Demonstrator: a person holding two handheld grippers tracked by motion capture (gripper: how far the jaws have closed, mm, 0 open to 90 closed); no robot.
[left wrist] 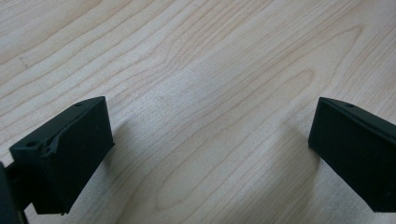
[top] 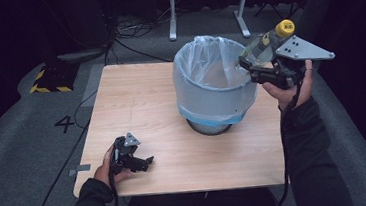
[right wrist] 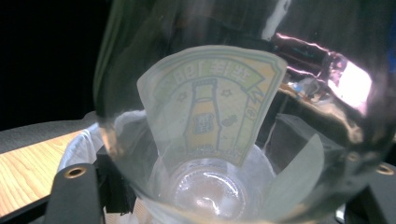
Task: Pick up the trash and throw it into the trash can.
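Observation:
A clear plastic bottle (top: 266, 43) with a yellow cap and a yellow label is held tilted over the right rim of a waste bin (top: 214, 82) lined with a pale blue bag. My right gripper (top: 260, 66) is shut on the bottle's body. In the right gripper view the bottle (right wrist: 219, 126) sits close between the jaws, its label seen through the clear wall, with the bin's bag (right wrist: 81, 140) below it. My left gripper (top: 143, 164) rests low on the wooden table (top: 136, 102) near the front left, open with nothing in it (left wrist: 210, 149); its fingers (left wrist: 74, 149) stand wide apart.
The bin stands right of the table's middle. A white frame's legs (top: 207, 5) stand on the grey floor beyond the table. Cables run along the floor at the left, near a painted number 4 (top: 65, 123).

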